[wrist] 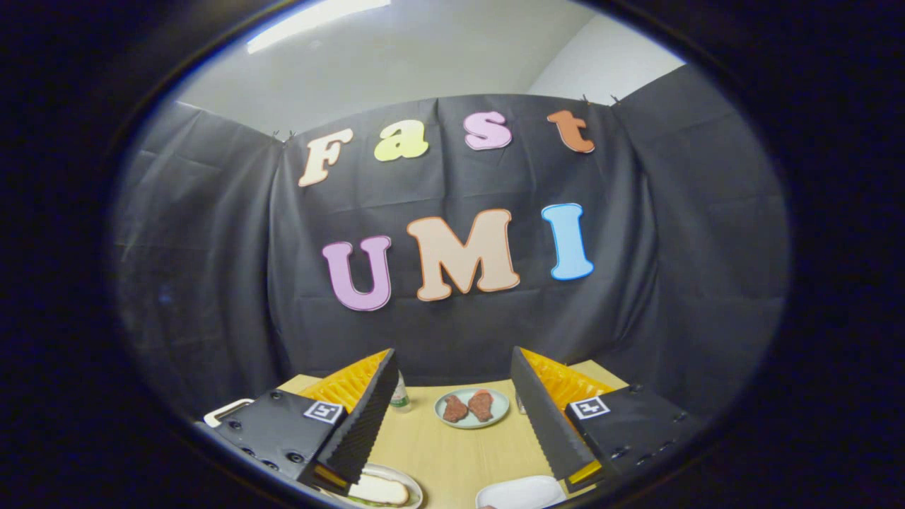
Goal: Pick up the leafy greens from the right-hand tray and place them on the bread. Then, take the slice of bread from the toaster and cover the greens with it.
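Note:
My gripper [452,357] is open and held above the wooden table [459,452], with nothing between its fingers. A slice of bread [382,489] lies on a pale plate [414,486] close below the left finger, and a thin green strip shows at the slice's near edge. Close below the right finger I see the rim of a white tray [520,491]; what it holds is hidden.
Beyond the fingers, toward the back of the table, a grey-green plate [499,417] carries two brown pieces of meat [469,408]. A small bottle [400,397] stands just behind the left fingertip. A white edge [226,410] pokes out left of the gripper body.

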A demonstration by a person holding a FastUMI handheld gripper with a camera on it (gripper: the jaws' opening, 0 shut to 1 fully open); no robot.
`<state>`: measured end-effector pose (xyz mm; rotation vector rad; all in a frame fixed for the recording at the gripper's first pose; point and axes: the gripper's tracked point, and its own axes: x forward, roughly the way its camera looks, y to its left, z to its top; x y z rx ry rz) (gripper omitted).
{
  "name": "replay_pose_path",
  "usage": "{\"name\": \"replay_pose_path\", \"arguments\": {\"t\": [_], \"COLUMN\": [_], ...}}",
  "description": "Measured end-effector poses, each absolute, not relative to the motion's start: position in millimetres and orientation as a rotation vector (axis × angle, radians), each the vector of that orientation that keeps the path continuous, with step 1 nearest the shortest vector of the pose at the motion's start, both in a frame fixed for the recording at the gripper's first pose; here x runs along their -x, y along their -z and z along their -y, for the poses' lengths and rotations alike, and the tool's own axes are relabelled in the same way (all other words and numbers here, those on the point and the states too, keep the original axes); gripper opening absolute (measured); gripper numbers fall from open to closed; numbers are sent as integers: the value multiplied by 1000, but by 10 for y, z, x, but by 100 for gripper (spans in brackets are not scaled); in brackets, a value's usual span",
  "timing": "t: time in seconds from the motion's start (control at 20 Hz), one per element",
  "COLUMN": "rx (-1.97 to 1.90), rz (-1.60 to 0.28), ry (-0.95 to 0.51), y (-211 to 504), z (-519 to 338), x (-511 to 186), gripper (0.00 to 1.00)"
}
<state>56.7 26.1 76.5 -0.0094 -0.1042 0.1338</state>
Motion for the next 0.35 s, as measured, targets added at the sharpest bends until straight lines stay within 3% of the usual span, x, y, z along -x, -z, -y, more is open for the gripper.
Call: {"name": "replay_pose_path", "arguments": {"t": [0.35], "rx": [10], "rz": [112], "ry": [-115], "y": [-810], "z": [-86], "x": [-404], "gripper": [99]}}
